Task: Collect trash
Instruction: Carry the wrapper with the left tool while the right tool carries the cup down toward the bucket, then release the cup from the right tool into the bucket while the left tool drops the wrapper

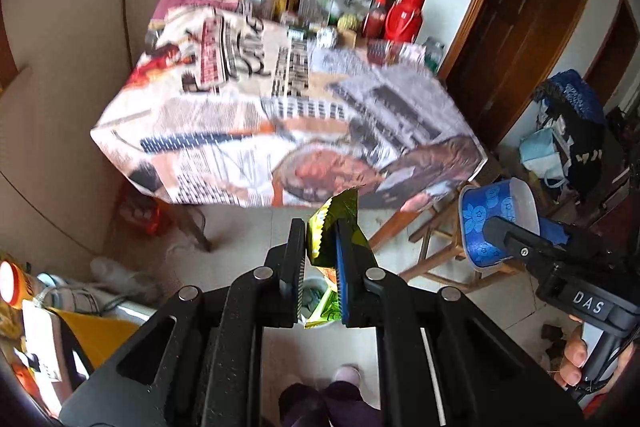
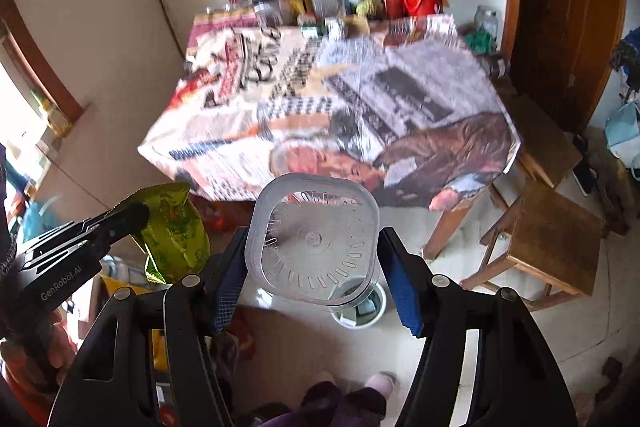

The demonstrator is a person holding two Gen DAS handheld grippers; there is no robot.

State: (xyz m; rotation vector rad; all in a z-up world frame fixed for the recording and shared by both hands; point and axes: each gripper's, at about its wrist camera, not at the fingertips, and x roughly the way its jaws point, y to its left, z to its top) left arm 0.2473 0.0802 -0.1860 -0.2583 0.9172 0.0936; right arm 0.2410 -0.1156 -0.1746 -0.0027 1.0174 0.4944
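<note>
The left gripper (image 1: 320,259) pinches a crinkled green-and-yellow foil wrapper (image 1: 325,227) between nearly closed jaws; the right gripper (image 2: 312,259), jaws wide, clamps a clear square plastic cup (image 2: 314,239); both hang above a white floor bin (image 2: 376,307).

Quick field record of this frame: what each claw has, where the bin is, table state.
left claw: shut on green-yellow snack wrapper
right claw: shut on clear plastic cup, blue printed sleeve, empty
bin: white bin on floor below both claws, some trash inside
table: patterned cloth, near part bare, bottles and jars at far end
stool: wooden stool beside table
</note>
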